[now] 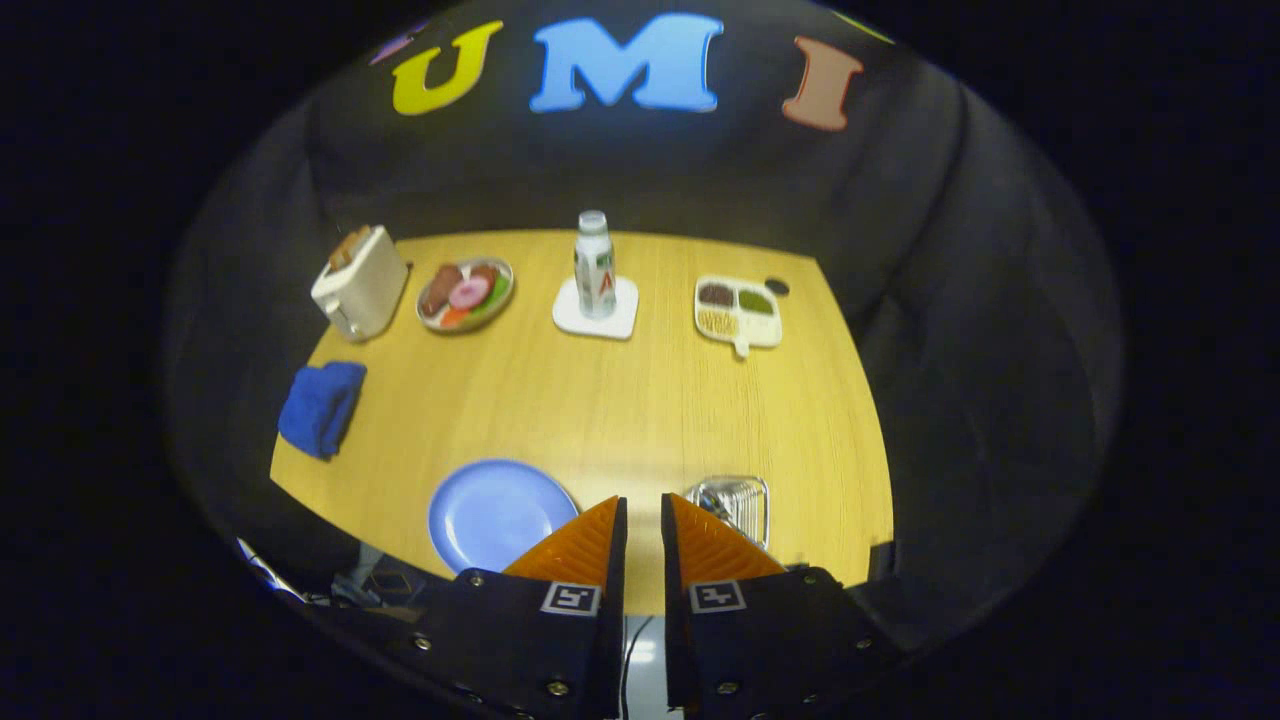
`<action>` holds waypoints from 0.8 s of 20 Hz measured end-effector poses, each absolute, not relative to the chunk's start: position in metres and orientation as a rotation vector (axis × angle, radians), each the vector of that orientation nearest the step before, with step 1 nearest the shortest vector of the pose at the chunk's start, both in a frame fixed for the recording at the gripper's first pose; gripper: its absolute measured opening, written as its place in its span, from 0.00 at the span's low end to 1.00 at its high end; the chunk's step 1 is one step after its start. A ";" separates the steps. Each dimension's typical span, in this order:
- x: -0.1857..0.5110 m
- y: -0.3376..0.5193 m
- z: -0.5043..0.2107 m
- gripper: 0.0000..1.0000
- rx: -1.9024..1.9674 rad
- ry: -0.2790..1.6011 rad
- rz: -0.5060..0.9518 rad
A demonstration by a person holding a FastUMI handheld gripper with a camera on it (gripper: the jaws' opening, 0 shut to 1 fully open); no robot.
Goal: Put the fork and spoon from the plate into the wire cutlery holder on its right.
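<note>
A round blue plate [495, 515] lies on the wooden table [600, 410] near its front edge, just left of my fingers; its visible face looks bare. The wire cutlery holder [738, 502] stands to the plate's right, partly hidden behind my right finger. Something pale and shiny sits inside it, too blurred to name. My gripper [643, 497] hovers high above the table's front edge, between plate and holder. Its fingers stand close together with a narrow slit and nothing between them.
Along the table's back stand a white toaster [360, 282], a plate of toy food [465, 293], a bottle [594, 265] on a white coaster and a divided tray [738, 312]. A folded blue cloth [320, 407] lies at the left edge.
</note>
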State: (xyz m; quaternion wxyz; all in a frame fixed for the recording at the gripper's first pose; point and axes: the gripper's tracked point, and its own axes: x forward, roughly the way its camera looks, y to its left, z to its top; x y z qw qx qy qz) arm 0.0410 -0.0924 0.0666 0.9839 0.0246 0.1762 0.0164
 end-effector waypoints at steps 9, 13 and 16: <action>-0.028 -0.038 0.171 0.18 0.070 -0.322 -0.012; -0.021 -0.023 0.178 0.18 0.037 -0.419 -0.034; -0.003 -0.001 0.163 0.18 0.052 -0.354 0.021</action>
